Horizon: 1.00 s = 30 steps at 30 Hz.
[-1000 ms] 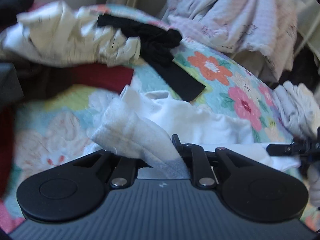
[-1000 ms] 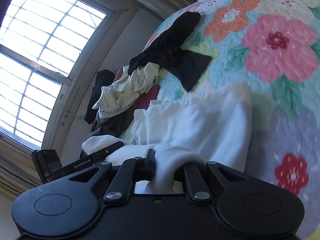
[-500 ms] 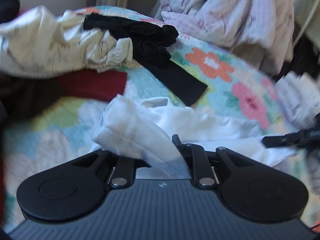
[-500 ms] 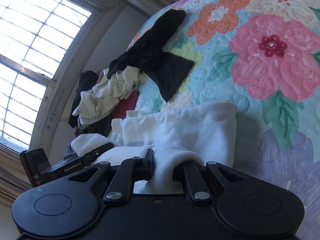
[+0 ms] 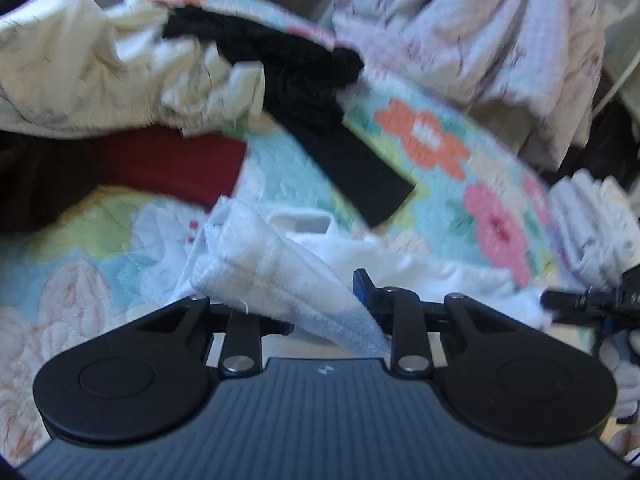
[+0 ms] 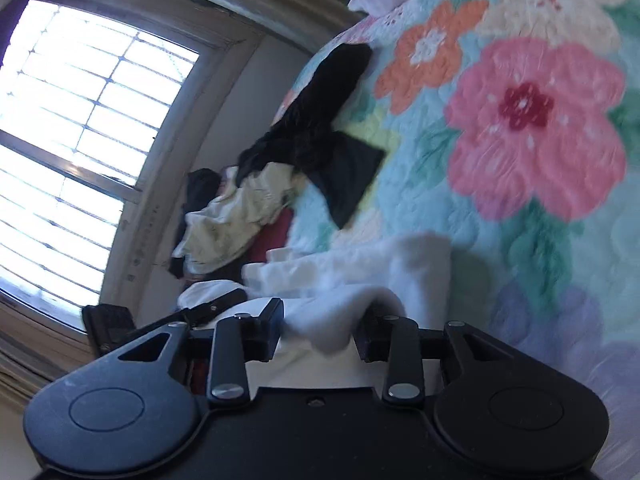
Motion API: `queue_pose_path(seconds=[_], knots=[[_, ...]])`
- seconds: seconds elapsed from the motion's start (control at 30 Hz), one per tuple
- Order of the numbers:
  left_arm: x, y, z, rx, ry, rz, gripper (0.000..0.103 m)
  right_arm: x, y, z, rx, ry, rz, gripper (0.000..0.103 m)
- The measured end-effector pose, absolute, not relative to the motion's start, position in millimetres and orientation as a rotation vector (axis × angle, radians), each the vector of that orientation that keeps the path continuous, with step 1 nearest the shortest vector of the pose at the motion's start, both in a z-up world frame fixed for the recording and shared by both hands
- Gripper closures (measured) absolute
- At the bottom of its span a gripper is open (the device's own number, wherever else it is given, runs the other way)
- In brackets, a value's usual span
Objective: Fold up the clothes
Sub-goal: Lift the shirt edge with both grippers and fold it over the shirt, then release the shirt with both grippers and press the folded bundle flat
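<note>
A white fleecy garment (image 5: 280, 264) lies bunched on the flowered quilt (image 5: 440, 152). My left gripper (image 5: 320, 304) is shut on one thick corner of it, the cloth filling the gap between the fingers. In the right wrist view the same white garment (image 6: 360, 264) runs from the quilt (image 6: 540, 128) into my right gripper (image 6: 320, 320), which is shut on another edge. The right gripper's tip (image 5: 580, 304) shows at the right edge of the left wrist view. The left gripper (image 6: 208, 308) shows low left in the right wrist view.
A black garment (image 5: 320, 92) and a cream one (image 5: 100, 68) lie heaped beyond, over a dark red cloth (image 5: 168, 160). A pale patterned bundle (image 5: 480, 32) stands at the back right, with crumpled white cloth (image 5: 588, 220) to the right. A window (image 6: 80, 128) is left of the bed.
Both grippers have carried the white garment forward over the quilt, closer to the black and cream heap. The garment has bunched up shorter. Both grips hold.
</note>
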State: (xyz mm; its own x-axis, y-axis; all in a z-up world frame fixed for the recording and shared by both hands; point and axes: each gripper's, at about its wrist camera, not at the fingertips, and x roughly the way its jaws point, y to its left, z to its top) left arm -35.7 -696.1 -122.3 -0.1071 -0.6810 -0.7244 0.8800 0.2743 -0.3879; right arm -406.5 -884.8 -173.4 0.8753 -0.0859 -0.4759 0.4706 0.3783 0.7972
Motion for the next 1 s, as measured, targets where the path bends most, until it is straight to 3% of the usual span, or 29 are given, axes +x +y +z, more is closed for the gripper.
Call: queue_pose_path(seconds=[0.17,0.37,0.5,0.57,0.8,1.0], knots=[[-50.0,-688.9,-103.5,0.243,0.864,-1.371,0.075,-394.0,-879.6,-177.5,0.989,0.412,-0.468,0.068],[-49.8,-665.7,-86.5,0.159,0.806,-1.386,0.070,-392.8,-859.5,-160.6,0.825,0.382,-0.531,0.068],[-20.2,-648.4,-93.9,-0.137,0.952,-1.399,0.055,-395.4,-853.1,-149.6,0.722,0.378,-0.564,0.068],[-3.0,-642.2,-101.4,-0.282,1.039,-1.365,0.054,-396.1,-853.7,-150.9,0.722,0.391,-0.594,0.068],[-22.7,-640.8,-99.1,0.091,0.859,-1.264,0.057,-393.0,-856.5,-159.9,0.732,0.399,-0.672,0.070],[-71.7,-642.3,-88.4,0.345,0.676,-1.383,0.064,-395.3,-824.8,-140.5,0.554,0.380,-0.779,0.067]])
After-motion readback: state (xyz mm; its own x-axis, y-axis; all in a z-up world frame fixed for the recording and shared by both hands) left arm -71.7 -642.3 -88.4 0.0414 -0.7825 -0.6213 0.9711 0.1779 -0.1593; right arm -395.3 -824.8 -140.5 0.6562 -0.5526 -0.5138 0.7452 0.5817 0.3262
